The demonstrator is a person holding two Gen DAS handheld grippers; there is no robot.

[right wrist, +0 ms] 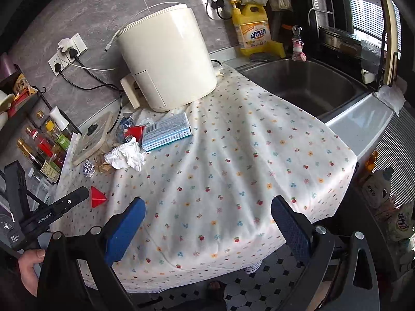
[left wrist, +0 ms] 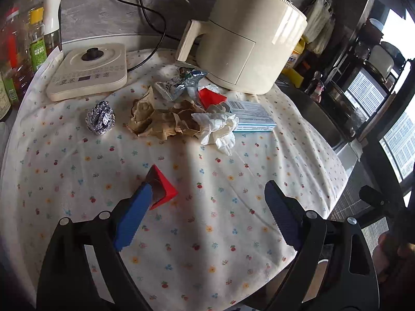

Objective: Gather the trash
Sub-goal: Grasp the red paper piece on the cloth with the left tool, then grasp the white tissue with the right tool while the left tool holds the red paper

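Trash lies on the flowered tablecloth [left wrist: 207,194]: a foil ball [left wrist: 100,117], crumpled brown paper [left wrist: 160,120], a white tissue [left wrist: 220,128], a blue-white box [left wrist: 253,116], a silver wrapper [left wrist: 179,83] and a red piece [left wrist: 211,96]. My left gripper [left wrist: 210,194] is open above the cloth, with a red triangular piece [left wrist: 164,189] at its left fingertip [left wrist: 141,197]. My right gripper [right wrist: 207,207] is open and empty over the cloth's front part. The pile also shows in the right wrist view, with the tissue [right wrist: 127,156], box [right wrist: 167,131] and red triangle [right wrist: 98,196].
A cream air fryer [left wrist: 249,44] stands behind the pile. An induction cooker [left wrist: 89,70] lies at the left, with bottles [left wrist: 33,44] beyond it. A steel sink [right wrist: 306,85] and yellow detergent bottle [right wrist: 253,29] are to the right. Cables run along the wall.
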